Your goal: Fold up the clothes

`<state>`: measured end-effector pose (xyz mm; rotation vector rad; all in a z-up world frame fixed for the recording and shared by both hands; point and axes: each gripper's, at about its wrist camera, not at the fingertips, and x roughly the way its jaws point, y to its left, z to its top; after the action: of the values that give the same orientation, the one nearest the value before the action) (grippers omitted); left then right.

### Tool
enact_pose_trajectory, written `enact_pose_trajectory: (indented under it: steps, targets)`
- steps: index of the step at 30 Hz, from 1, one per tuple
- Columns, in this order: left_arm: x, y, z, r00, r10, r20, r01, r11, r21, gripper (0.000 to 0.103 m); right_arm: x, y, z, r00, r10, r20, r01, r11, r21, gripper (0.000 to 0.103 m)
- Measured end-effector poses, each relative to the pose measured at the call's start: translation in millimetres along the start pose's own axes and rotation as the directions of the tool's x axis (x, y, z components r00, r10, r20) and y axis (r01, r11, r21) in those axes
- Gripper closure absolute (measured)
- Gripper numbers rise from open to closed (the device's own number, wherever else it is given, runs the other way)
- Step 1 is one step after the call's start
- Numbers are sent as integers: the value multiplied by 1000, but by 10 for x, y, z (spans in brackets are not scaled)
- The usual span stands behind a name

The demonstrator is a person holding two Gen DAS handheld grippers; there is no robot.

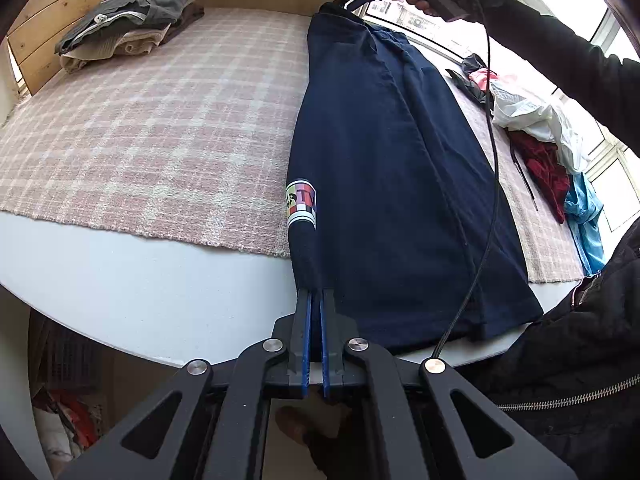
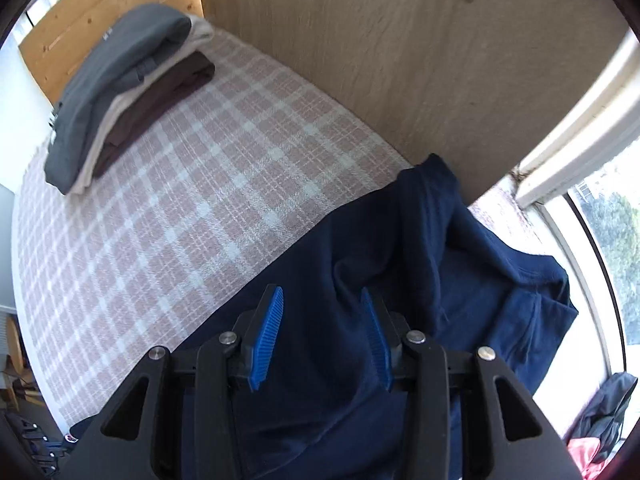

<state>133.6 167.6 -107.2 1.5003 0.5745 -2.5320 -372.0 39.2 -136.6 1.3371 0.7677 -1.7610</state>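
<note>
Left gripper [image 1: 316, 300] pressed together on the near edge of the navy garment [image 1: 384, 184], just below a small multicoloured patch [image 1: 301, 205]; cloth pinched between the blue pads. Right gripper [image 2: 324, 320] spread, pads apart over rumpled navy folds at the garment's far end, nothing clamped that I can see. Garment lies lengthwise on the pink checked cloth [image 1: 152, 120], already narrowed into a long strip, near end hanging over the white table edge [image 1: 140, 288]. Judgement: soft knit, light, limp, no stiffness of its own; it will sag and buckle anywhere unsupported, and layers may slide over each other when lifted. Not fragile, not slippery against the textured cloth. Best hold is at edges or corners, catching all layers together, 1 gripper at each end so the strip stays taut. Far end is bunched; it likely needs smoothing first. Finished stack of 3 or so folded pieces [image 2: 120, 96] sits at the far corner; unfolded heap [image 1: 540, 136] on the window side.
</note>
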Motion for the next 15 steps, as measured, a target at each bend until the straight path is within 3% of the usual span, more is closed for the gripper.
enact_pose_trajectory:
  steps: [4,6,9,11,15]
  targets:
    - [15,-7,-1,1000,-1,-4,1,1000,-9,100,280,-4,100,1000,-1,-31,1,1000,-4,63]
    - [5,-28,-6,1000,4,-2,-4,1000,0,100,370,-36,114,998,27,-55,-27,1000,16,90]
    - [-29,-82,-4,1000,15,12,-15,1000,18,100,307,-84,113,997,60,-40,-58,998,30,96]
    - [-70,-117,-2,1000,12,29,-13,1000,23,100,193,-192,101,991,133,20,-134,986,94,97]
    - [-162,-209,-5,998,22,62,-24,999,39,100,141,-484,38,937,318,149,-347,897,272,97]
